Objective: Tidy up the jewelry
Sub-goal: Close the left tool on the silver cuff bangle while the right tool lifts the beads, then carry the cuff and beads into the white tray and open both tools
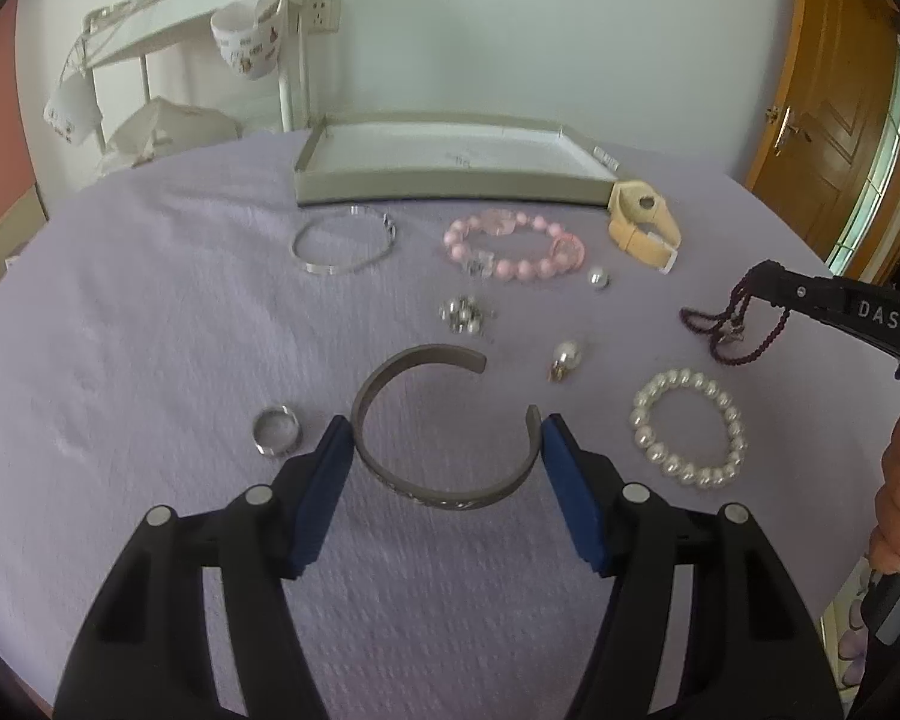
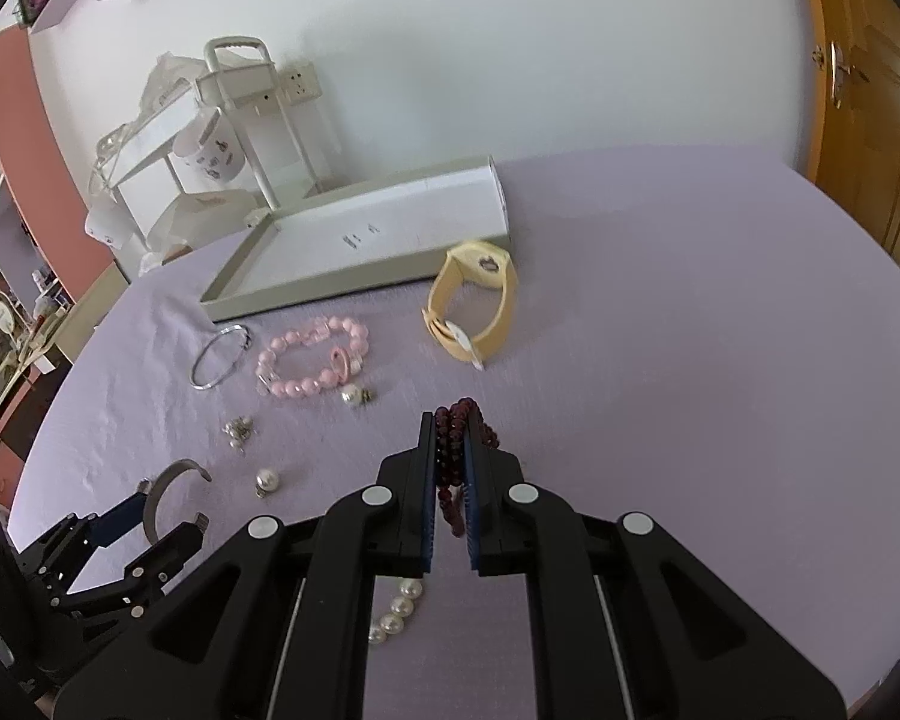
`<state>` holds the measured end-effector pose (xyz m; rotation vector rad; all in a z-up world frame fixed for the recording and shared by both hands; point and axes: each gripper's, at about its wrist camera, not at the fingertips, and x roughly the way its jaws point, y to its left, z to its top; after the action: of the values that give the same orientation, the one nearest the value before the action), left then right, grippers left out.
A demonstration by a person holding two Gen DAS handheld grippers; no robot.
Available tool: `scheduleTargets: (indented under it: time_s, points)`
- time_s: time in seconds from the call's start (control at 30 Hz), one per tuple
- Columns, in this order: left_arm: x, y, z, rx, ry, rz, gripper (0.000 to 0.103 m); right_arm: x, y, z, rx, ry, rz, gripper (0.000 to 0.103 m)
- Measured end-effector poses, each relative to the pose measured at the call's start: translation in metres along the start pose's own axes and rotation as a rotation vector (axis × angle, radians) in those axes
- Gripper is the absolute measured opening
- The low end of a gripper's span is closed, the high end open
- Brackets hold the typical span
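- Left gripper [image 1: 447, 441]: jaws are spreading wide around one grey open cuff [image 1: 444, 426] lying on the cloth [image 1: 150, 312]; each blue pad is sitting just beside an outer side of the cuff, contact uncertain.
- Right gripper [image 2: 451, 474]: jaws are pinching one dark purple bead strand [image 2: 453, 462], part of which is trailing onto the cloth; white letters "DAS" are showing on its side in the left view.
- One silver ring [image 1: 277, 431] is lying just left of the left pad.
- One white pearl bracelet [image 1: 687, 427] is lying right of the cuff, partly hidden under the right gripper in the right view.
- Two single pearl pieces: one with a gold fitting [image 1: 566, 357] is resting beyond the cuff, one [image 1: 597, 277] farther back.
- One small silver-and-pearl cluster [image 1: 463, 313] is lying mid-cloth.
- One thin silver bangle [image 1: 343, 240] and one pink bead bracelet [image 1: 513, 245] are lying side by side before the tray.
- One cream watch [image 1: 642, 222] is standing on its strap at the tray's right corner.
- One shallow grey tray [image 1: 450, 187] is sitting farthest back; small marks on its floor are unreadable.
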<state>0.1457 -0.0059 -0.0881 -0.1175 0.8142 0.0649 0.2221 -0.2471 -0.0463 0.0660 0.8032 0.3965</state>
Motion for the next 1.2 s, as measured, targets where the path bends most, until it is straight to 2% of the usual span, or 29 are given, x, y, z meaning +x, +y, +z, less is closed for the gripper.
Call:
scheduleTargets:
  time_s: [0.2, 0.37, 0.63, 0.87, 1.03, 1.2]
  points:
    - [-0.019, 0.002, 0.030, -0.002, -0.034, -0.010, 0.064, -0.008, 0.006, 0.019, -0.017, -0.029, 0.015, 0.008]
    - [-0.029, 0.010, 0.068, -0.017, -0.051, -0.032, 0.064, -0.017, 0.012, 0.040, -0.027, -0.056, 0.048, 0.008]
    - [-0.023, 0.027, 0.126, -0.037, -0.085, -0.069, 0.064, -0.019, 0.027, 0.095, -0.075, -0.117, 0.061, 0.008]
    - [0.012, 0.043, 0.169, -0.053, -0.080, -0.080, 0.064, 0.022, 0.030, 0.143, -0.084, -0.105, 0.070, 0.008]
    - [0.054, 0.052, 0.198, -0.075, -0.064, -0.089, 0.064, 0.071, 0.030, 0.177, -0.077, -0.069, 0.075, 0.008]
    - [0.106, 0.059, 0.216, -0.069, -0.034, -0.055, 0.064, 0.126, 0.026, 0.197, -0.070, -0.016, 0.071, 0.008]
